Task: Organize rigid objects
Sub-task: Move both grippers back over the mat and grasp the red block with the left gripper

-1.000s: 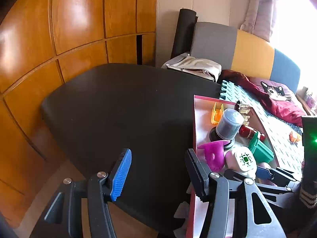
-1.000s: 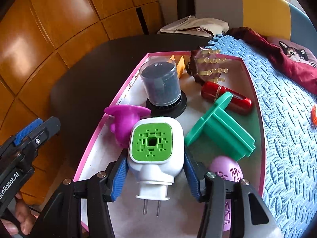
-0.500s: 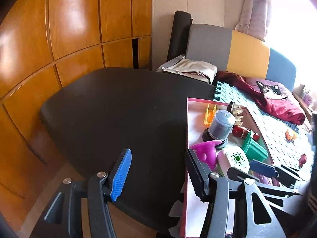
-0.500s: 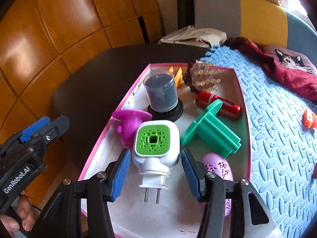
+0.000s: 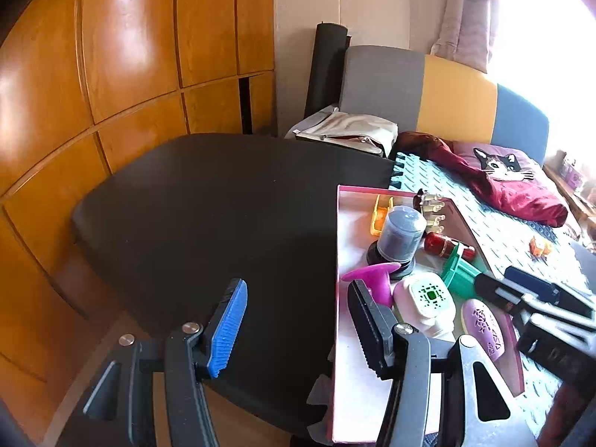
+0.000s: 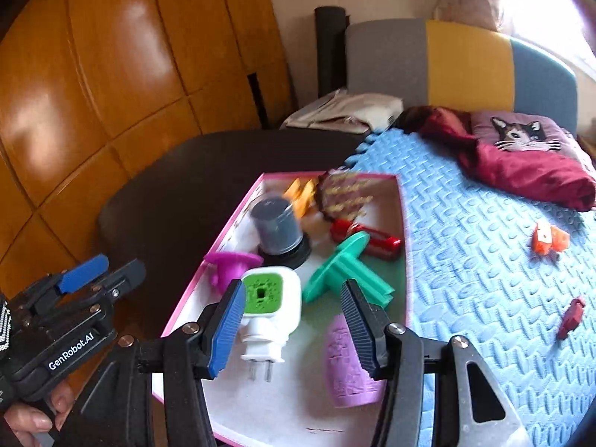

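Observation:
A pink-rimmed tray holds a white plug-in unit with a green face, a magenta funnel-like piece, a dark cylinder on a black base, a teal T-shaped piece, a red tube and a lilac oval piece. My right gripper is open and empty above the tray's near end, behind the white unit. My left gripper is open and empty over the black table's edge, left of the tray.
The tray lies across a black table and a blue foam mat. Small orange and red pieces lie on the mat. A maroon cat pillow and a sofa back stand behind. Wooden panels line the left.
My right gripper let go of the white plug-in unit, opened wide and drew back and up. The unit now rests in the tray. My left gripper also pulled back slightly.

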### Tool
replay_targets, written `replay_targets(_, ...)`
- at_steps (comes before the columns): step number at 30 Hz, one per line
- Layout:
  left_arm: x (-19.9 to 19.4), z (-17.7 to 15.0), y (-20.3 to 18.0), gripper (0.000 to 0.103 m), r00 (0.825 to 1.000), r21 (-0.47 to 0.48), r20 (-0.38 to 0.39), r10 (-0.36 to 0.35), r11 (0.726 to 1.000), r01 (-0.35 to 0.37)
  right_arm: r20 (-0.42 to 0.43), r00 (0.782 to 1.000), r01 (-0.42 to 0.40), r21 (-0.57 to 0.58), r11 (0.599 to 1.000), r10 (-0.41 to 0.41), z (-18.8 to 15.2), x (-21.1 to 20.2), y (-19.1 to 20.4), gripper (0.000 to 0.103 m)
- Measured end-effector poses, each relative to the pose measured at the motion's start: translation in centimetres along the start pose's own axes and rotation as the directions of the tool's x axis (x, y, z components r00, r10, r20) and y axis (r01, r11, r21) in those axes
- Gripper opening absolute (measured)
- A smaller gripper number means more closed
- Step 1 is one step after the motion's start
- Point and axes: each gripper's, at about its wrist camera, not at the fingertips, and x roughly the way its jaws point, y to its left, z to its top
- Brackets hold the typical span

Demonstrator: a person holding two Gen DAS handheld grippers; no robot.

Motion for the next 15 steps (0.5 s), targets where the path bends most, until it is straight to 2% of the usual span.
replay_targets(4, -0.2, 0.1, -0.7, 0.06, 1.0, 0.018, 0.005, -0.011, 1.0, 0.01, 0.031, 0.999, 0.04, 0.038, 0.998, -0.041, 0.5, -1.1, -2.3, 0.054)
replay_targets(10, -0.6, 0.6, -2.2, 0.06, 0.999, 0.063, 0.013, -0.044, 0.997, 0.043, 0.068, 0.986, 0.144, 0.112, 0.983, -0.152, 1.3, -3.4, -7.9, 0.054)
replay_targets(13, -0.8, 1.1, -3.1, 0.06, 0.998, 0.083, 0.021, -0.062, 0.995, 0.06, 0.086, 0.969, 0.215, 0.164, 0.963, -0.231, 1.5, -4.9, -11.7, 0.054)
replay_targets(15, -1.0, 1.5, -4.0, 0.06, 0.996, 0.099, 0.028, -0.089, 0.991, 0.085, 0.092, 0.948, 0.281, 0.206, 0.937, -0.305, 1.6, -6.2, -14.8, 0.054)
